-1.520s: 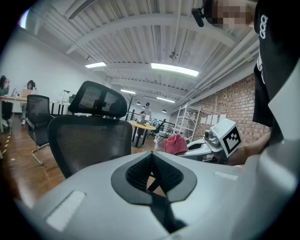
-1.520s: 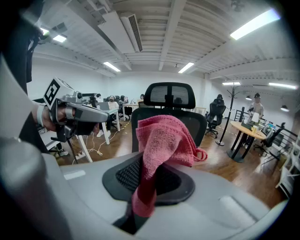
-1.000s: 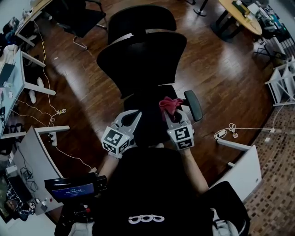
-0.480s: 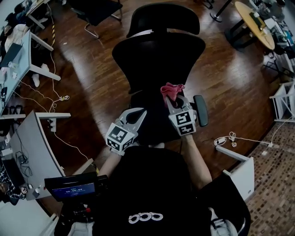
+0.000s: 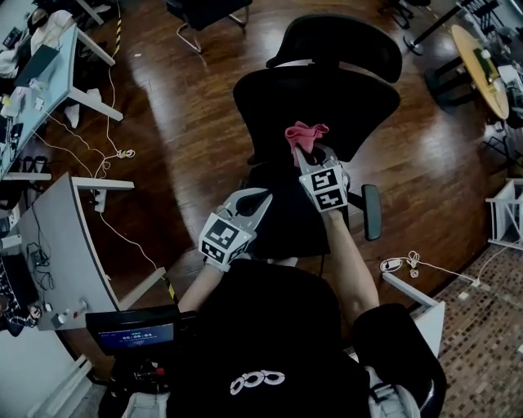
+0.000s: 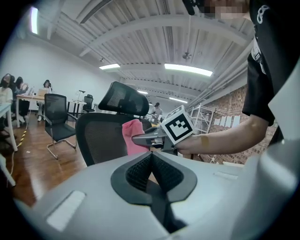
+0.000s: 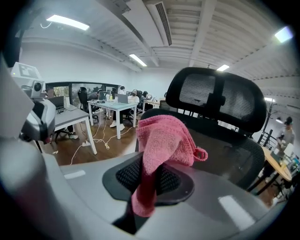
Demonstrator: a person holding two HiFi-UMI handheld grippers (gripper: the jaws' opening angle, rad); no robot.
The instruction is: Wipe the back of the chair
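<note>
A black mesh office chair stands in front of me, its back (image 5: 315, 98) under a headrest (image 5: 335, 45). My right gripper (image 5: 307, 152) is shut on a pink cloth (image 5: 304, 135), held against the lower front of the chair back. In the right gripper view the pink cloth (image 7: 164, 140) bunches up out of the jaws, with the chair back (image 7: 229, 152) and headrest (image 7: 215, 101) just behind. My left gripper (image 5: 258, 198) hangs lower over the seat, shut with nothing in it. The left gripper view shows the right gripper (image 6: 149, 139) and cloth (image 6: 133, 136) at the chair back (image 6: 101, 138).
The chair's right armrest (image 5: 372, 211) juts out beside my right arm. White desks (image 5: 61, 237) and loose cables (image 5: 106, 163) lie on the wooden floor at left. Another chair (image 5: 208, 12) stands beyond, a round table (image 5: 478, 65) at upper right. People sit at desks (image 7: 108, 105) in the distance.
My right gripper has carried the pink cloth forward from above the seat up to the chair back. The left gripper has stayed low over the seat.
</note>
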